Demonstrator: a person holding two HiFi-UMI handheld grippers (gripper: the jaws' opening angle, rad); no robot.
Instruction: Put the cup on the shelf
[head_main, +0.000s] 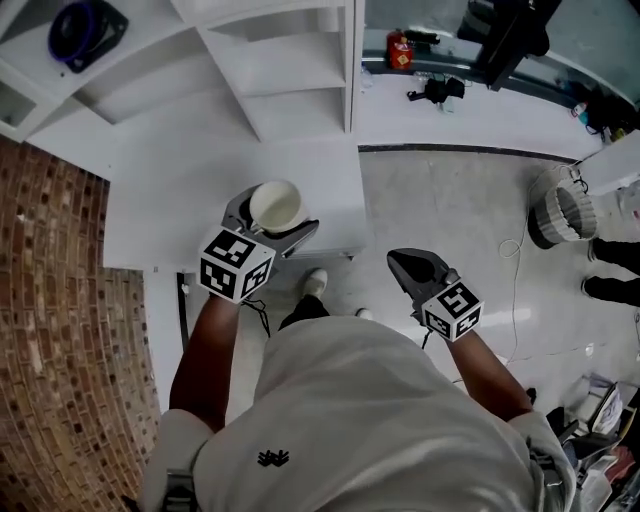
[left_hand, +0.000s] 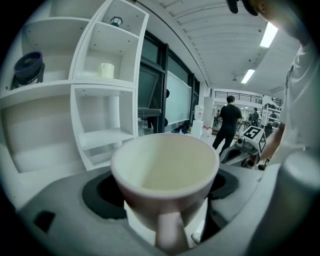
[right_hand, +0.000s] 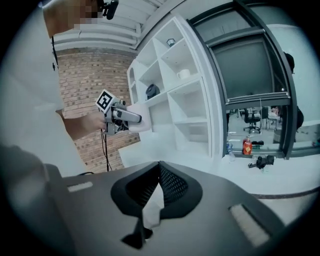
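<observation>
White shelves (head_main: 290, 110) stand in front of our left tongs (head_main: 272, 220), and a brick wall (head_main: 50, 300) is off to their left. We hold a white cup (left_hand: 165, 167) in the left tongs. The two jaws squeeze its sides. Its mouth faces up and its handle points back at us. The cup hangs over a white ledge (head_main: 160, 210) at the foot of the shelves, not yet on any shelf. Up and left of it, a dark blue round thing (left_hand: 27, 67) sits on a shelf. Our right tongs (head_main: 405, 263) hang off to the right, over the grey floor (head_main: 450, 200). Their jaws are pressed together with nothing between them.
</observation>
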